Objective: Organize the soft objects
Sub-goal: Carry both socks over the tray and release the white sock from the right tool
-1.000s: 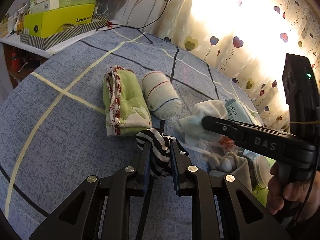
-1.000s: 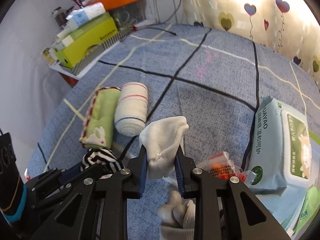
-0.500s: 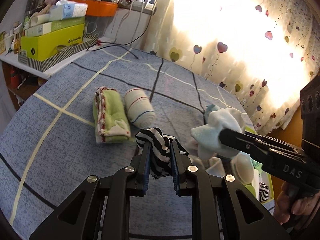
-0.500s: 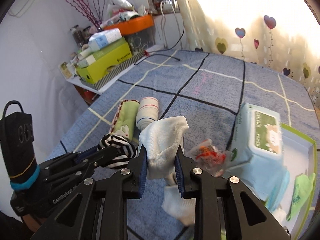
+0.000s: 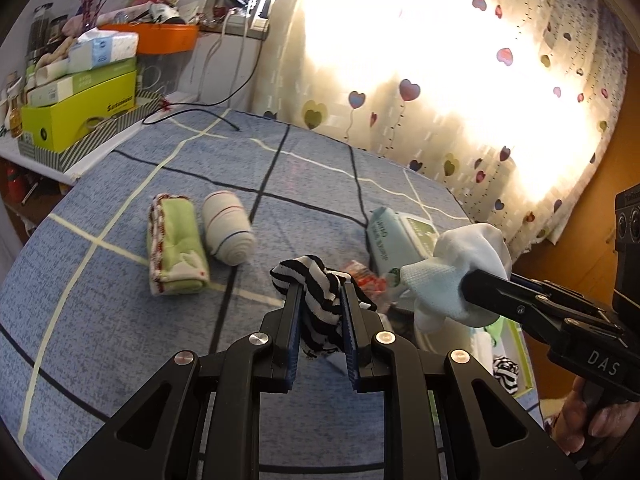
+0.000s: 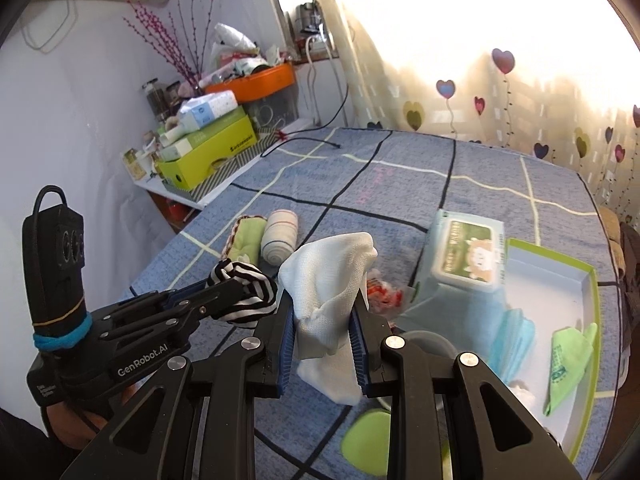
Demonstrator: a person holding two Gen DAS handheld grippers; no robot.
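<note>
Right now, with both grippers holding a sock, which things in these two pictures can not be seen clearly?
- Black-and-white striped sock: left wrist view, lower part hidden between the left gripper's fingers.
- White sock: right wrist view, its middle covered by the right gripper.
- Red-and-clear crumpled wrapper: blurred and partly behind the white sock; unreadable.
- Green-rimmed white box: right wrist view, contents partly hidden by the gripper frame.

Both claws, left (image 5: 320, 300) and right (image 6: 324, 308), clamped, side by side.
</note>
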